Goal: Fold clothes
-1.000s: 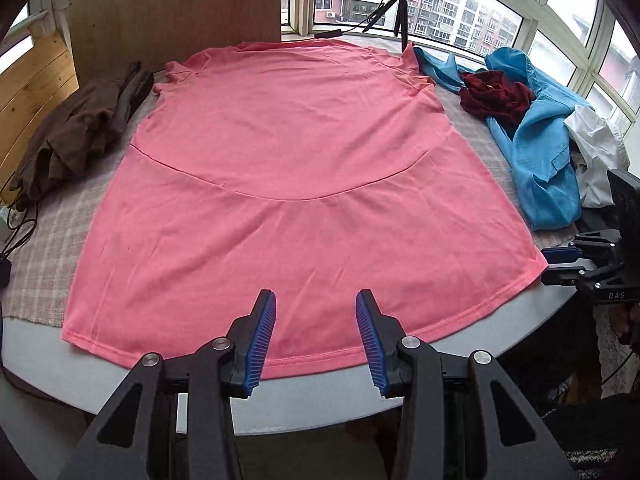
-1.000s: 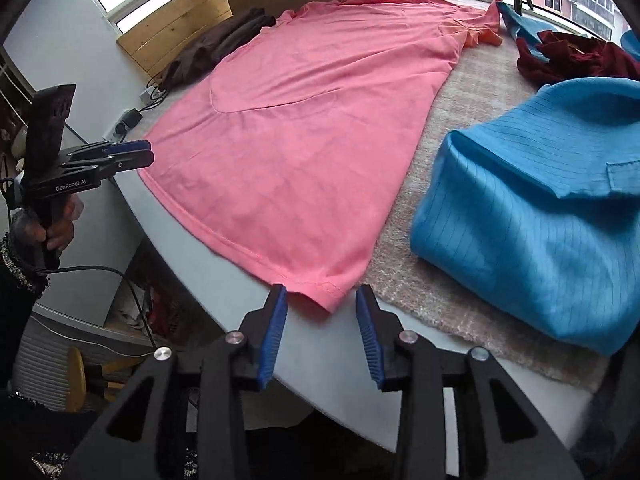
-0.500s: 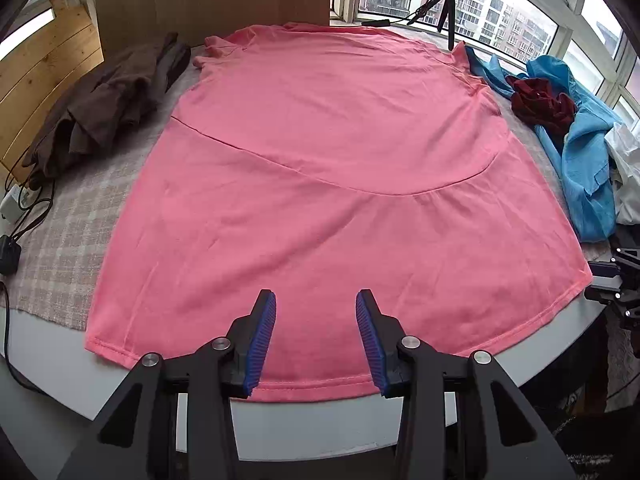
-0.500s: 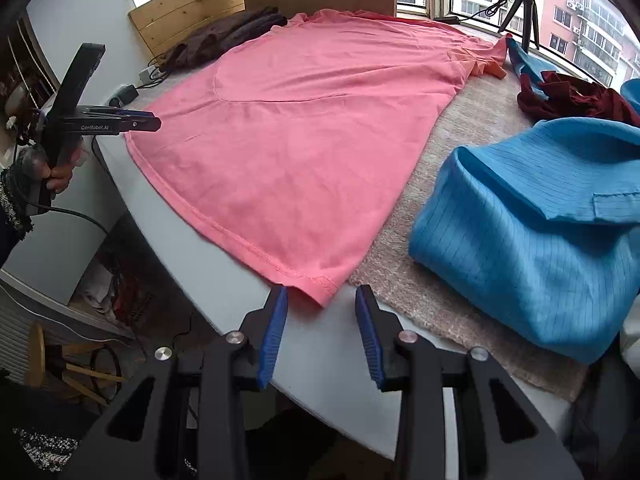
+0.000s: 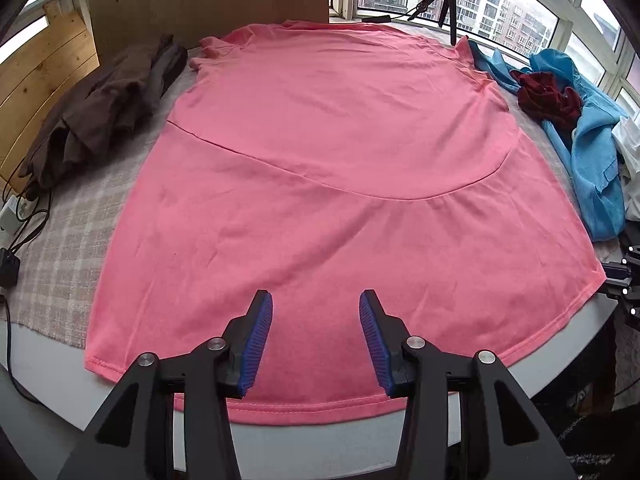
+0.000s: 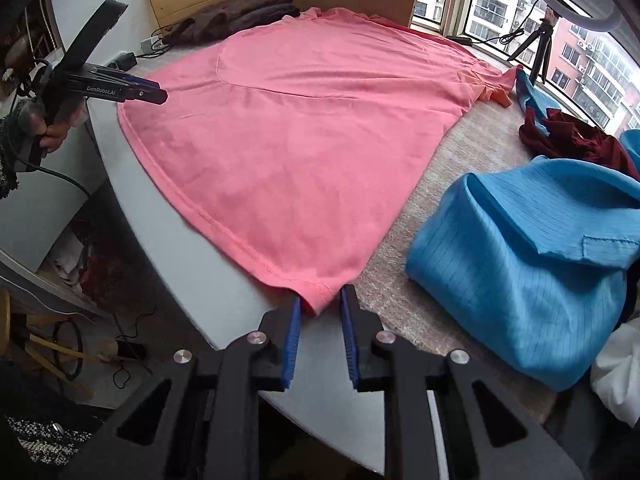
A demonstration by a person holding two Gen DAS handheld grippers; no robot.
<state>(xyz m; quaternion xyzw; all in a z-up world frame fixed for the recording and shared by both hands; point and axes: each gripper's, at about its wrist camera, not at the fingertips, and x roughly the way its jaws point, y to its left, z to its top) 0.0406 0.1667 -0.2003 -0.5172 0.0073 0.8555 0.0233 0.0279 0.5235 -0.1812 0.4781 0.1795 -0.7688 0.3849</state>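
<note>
**Right jaws narrowing on the hem corner**

Window-side table (image 5: 312, 440), round and grey, with a checked mat (image 5: 68, 240) under the work. Pink shirt (image 5: 340, 184) lies spread flat on it, neck toward the glass, hem at the near rim and a little over the mat's edge. No fold shows in it.

Change over the last second: my right gripper (image 6: 320, 312) has gone from wide open and short of the cloth to half closed, with the shirt's right hem corner (image 6: 318, 298) now between the blue pads. Jaws are narrowed but a gap remains either side of the cloth, so I read it as not yet clamped.

Left gripper (image 5: 316, 320) has slid forward and left along the hem; it now hangs over the hem's middle, jaws wide, holding nothing. In the right view its tip sits near the left hem corner (image 6: 124, 112).

Meaning, as I judge it: a two-corner pickup of the hem is being set up, right side ahead of left. Left still needs to reach its corner.

Clutter: blue garment (image 6: 532, 276) just right of the corner, dark red one (image 6: 576, 140) behind it, brown pile (image 5: 104, 104) far left. Risk: pinching the mat along with the hem.
</note>
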